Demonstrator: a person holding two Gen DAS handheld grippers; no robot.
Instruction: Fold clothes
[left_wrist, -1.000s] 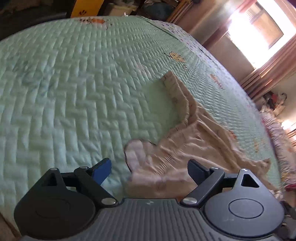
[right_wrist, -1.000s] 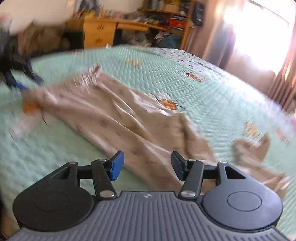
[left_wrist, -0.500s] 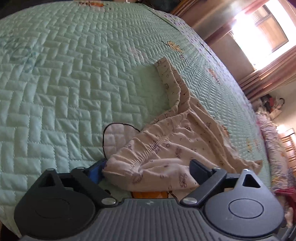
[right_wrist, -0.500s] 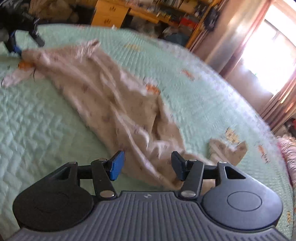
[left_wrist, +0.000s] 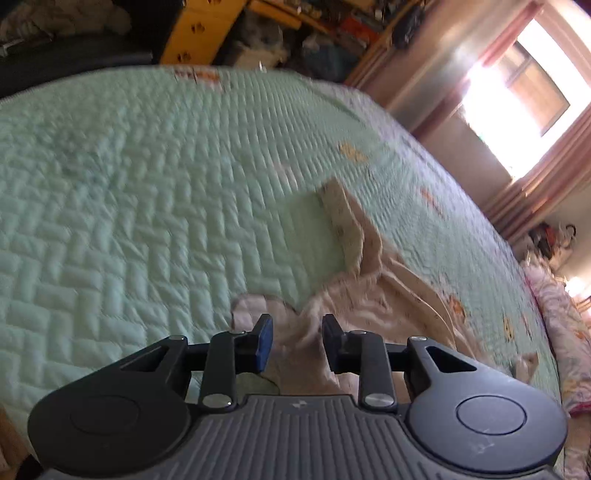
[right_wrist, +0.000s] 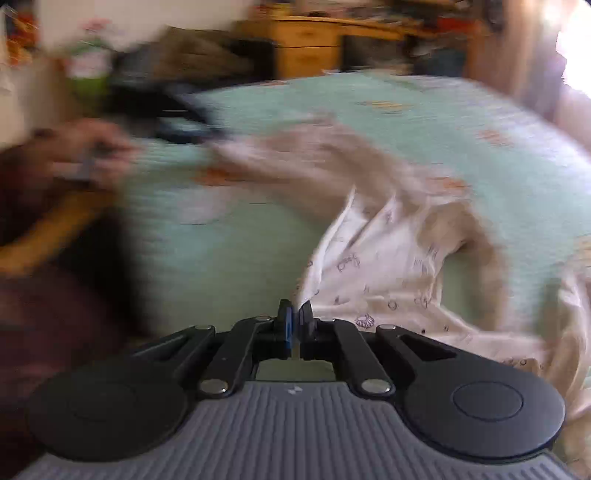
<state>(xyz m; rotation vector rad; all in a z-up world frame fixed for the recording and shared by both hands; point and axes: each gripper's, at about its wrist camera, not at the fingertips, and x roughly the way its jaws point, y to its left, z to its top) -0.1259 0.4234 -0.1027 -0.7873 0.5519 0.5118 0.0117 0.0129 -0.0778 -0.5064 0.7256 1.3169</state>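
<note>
The beige printed garment (left_wrist: 373, 295) is lying crumpled across the mint-green quilted bedspread (left_wrist: 147, 184), one narrow end pointing up the bed. We are holding our left gripper (left_wrist: 297, 341) with its jaws partly parted around a bunched fold of that cloth; fabric is sitting between the pads, though we cannot tell whether they are pressing it. Our right gripper (right_wrist: 295, 323) is clenching a pale edge of the garment (right_wrist: 376, 266) between closed jaws (the cloth is lifting up from the pinch). The right view is blurring heavily; a hand (right_wrist: 85, 155) is showing at its left. A yellow wooden dresser (left_wrist: 199, 33) and a bright window (left_wrist: 517, 99) are standing beyond the bed
</note>
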